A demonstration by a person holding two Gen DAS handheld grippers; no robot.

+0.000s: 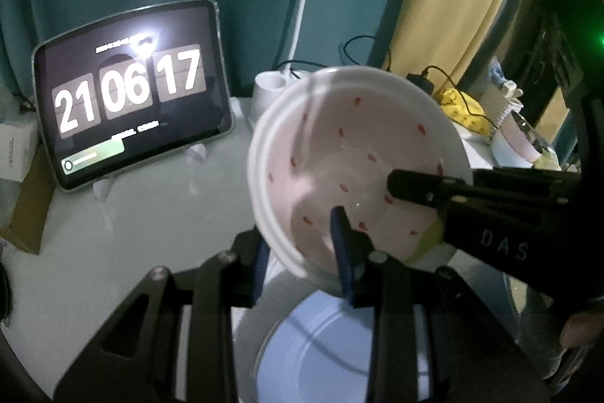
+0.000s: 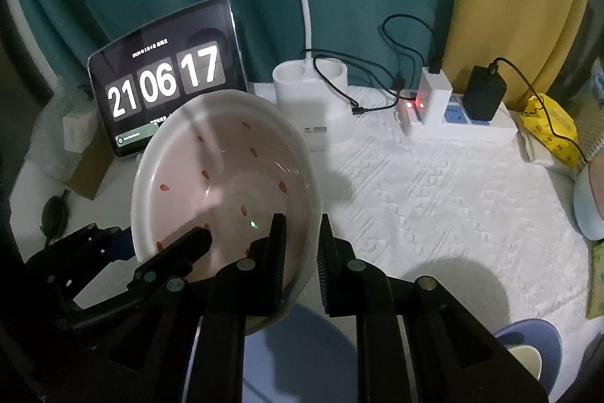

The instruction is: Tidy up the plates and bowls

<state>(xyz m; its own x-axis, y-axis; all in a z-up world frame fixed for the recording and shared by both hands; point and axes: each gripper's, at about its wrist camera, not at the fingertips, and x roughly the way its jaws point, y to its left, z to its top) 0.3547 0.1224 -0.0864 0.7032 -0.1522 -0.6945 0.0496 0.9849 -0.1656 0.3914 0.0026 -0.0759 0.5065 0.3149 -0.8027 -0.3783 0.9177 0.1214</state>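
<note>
Both grippers pinch the pink bowl's [image 2: 222, 184] rim: the left gripper [image 1: 302, 252] on its left edge, the right gripper [image 2: 302, 252] on its right. It hangs tilted above a blue plate [image 1: 324, 346]. Level it first, then lower it, probably centred, releasing both together.

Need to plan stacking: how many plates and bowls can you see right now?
3. Pink bowl held up by both grippers; blue plate directly below it; small blue dish at the near right. Others may be hidden.
</note>
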